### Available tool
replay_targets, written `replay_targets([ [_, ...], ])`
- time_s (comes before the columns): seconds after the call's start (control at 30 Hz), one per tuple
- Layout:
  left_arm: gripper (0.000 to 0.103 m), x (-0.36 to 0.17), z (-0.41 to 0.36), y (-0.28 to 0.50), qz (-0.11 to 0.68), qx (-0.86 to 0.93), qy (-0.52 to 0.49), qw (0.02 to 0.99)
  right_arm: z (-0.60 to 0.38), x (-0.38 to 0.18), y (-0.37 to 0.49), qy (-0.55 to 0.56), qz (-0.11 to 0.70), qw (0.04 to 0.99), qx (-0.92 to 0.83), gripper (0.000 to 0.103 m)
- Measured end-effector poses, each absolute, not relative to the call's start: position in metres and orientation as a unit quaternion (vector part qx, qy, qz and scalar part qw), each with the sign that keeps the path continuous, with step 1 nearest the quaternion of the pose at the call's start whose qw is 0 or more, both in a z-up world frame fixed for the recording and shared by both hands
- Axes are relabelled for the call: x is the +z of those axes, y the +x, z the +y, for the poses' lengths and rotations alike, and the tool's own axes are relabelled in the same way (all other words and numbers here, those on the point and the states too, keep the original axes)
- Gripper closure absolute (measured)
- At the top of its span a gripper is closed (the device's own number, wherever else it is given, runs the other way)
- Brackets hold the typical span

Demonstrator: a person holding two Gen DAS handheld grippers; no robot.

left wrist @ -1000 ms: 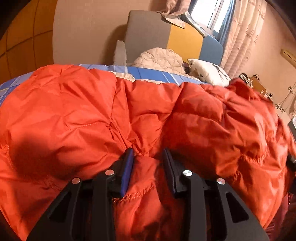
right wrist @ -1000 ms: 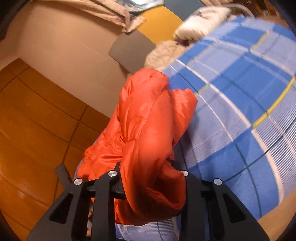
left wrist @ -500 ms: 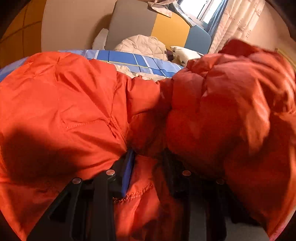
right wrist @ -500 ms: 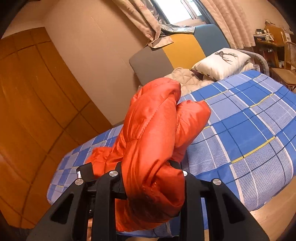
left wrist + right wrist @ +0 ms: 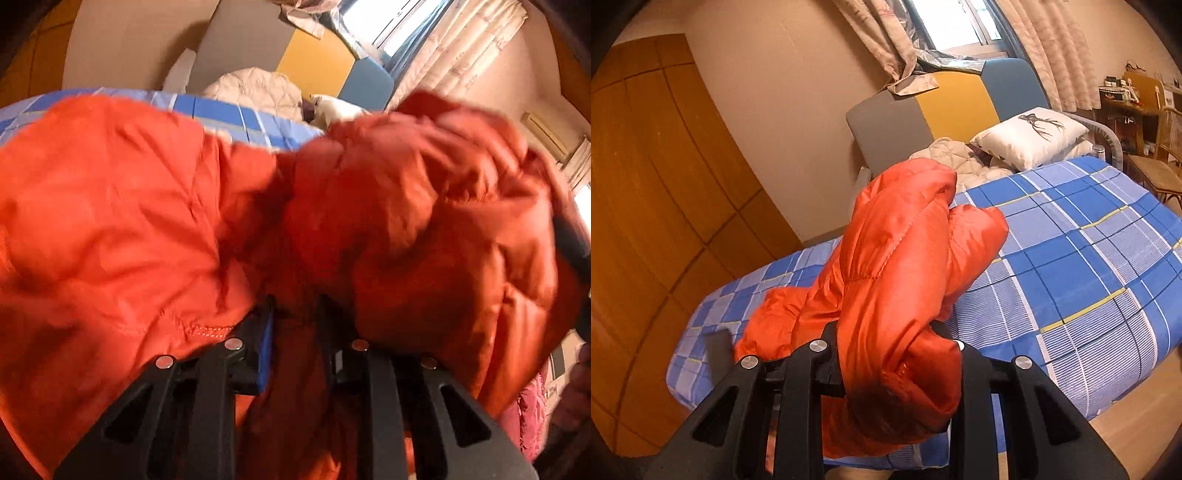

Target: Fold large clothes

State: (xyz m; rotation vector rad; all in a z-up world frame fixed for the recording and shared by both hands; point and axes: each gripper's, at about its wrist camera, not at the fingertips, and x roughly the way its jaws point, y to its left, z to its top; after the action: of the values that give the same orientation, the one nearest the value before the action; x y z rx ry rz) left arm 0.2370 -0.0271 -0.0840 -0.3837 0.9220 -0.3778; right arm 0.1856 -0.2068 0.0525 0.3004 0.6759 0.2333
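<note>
An orange puffer jacket (image 5: 122,229) fills the left wrist view and lies bunched at the near left of the bed in the right wrist view (image 5: 886,266). My left gripper (image 5: 295,317) is shut on a fold of the jacket, its fingertips buried in the fabric. My right gripper (image 5: 890,339) is shut on another part of the jacket and holds it raised above the blue checked bedspread (image 5: 1071,266); the fabric drapes over its fingers and hides the tips.
A white pillow (image 5: 1030,136) and a beige quilt (image 5: 956,155) lie at the head of the bed by a grey, yellow and blue headboard (image 5: 945,107). A wooden wardrobe (image 5: 646,206) stands left. A wicker chair (image 5: 1160,162) and desk stand far right.
The right gripper has lifted its part of the jacket up and swung it over toward the left gripper, so a raised bundle now fills the right half of the left wrist view.
</note>
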Motion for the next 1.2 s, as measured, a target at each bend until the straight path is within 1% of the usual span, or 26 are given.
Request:
replay_targets([
  [0.13,0.084,-0.092,-0.035,0.233,0.439,-0.178,-0.166,0.865,-0.189,0.057,0.188,0.119,0.329,0.929,0.121,0.077],
  [0.23,0.085,-0.082,-0.028,0.225,0.44,-0.175,-0.161,0.866,-0.181,0.063,0.187,0.105,0.324,0.932,0.123,0.077],
  [0.33,0.081,-0.053,-0.002,0.203,0.403,-0.168,-0.145,0.888,-0.173,0.069,0.187,0.086,0.325,0.934,0.121,0.077],
  [0.43,0.079,-0.025,0.044,0.176,0.35,-0.122,-0.139,0.919,-0.166,0.071,0.188,0.072,0.327,0.935,0.116,0.077],
  [0.47,0.073,-0.019,0.065,0.168,0.333,-0.085,-0.133,0.929,-0.163,0.072,0.188,0.066,0.327,0.936,0.115,0.077],
  [0.5,0.063,-0.018,0.08,0.165,0.325,-0.057,-0.13,0.935,-0.159,0.073,0.188,0.056,0.328,0.936,0.112,0.077],
  [0.53,0.058,-0.021,0.105,0.161,0.326,-0.016,-0.133,0.936,-0.155,0.075,0.187,0.047,0.328,0.937,0.111,0.077],
  [0.57,0.055,-0.029,0.128,0.158,0.335,0.009,-0.15,0.93,-0.151,0.076,0.187,0.041,0.329,0.937,0.111,0.077],
  [0.63,0.056,-0.048,0.171,0.163,0.364,0.031,-0.197,0.91,-0.139,0.078,0.187,0.019,0.33,0.938,0.108,0.077],
  [0.67,0.056,-0.058,0.184,0.166,0.38,0.022,-0.215,0.899,-0.132,0.08,0.187,0.009,0.33,0.938,0.107,0.077],
  [0.7,0.064,-0.068,0.192,0.166,0.396,0.001,-0.236,0.888,-0.126,0.081,0.187,0.002,0.329,0.938,0.108,0.077],
  [0.73,0.069,-0.078,0.196,0.167,0.409,-0.029,-0.255,0.876,-0.115,0.083,0.187,-0.012,0.329,0.937,0.113,0.077],
  [0.8,0.079,-0.087,0.19,0.168,0.416,-0.058,-0.257,0.871,-0.093,0.085,0.187,-0.039,0.326,0.937,0.121,0.077],
  [0.87,0.083,-0.09,0.188,0.171,0.417,-0.078,-0.266,0.866,-0.067,0.085,0.186,-0.069,0.326,0.933,0.134,0.077],
  [0.97,0.086,-0.093,0.184,0.177,0.415,-0.094,-0.273,0.863,-0.021,0.08,0.183,-0.121,0.325,0.924,0.162,0.077],
  [1.2,0.087,-0.095,0.192,0.182,0.414,-0.118,-0.295,0.853,0.066,0.046,0.169,-0.224,0.324,0.894,0.211,0.077],
])
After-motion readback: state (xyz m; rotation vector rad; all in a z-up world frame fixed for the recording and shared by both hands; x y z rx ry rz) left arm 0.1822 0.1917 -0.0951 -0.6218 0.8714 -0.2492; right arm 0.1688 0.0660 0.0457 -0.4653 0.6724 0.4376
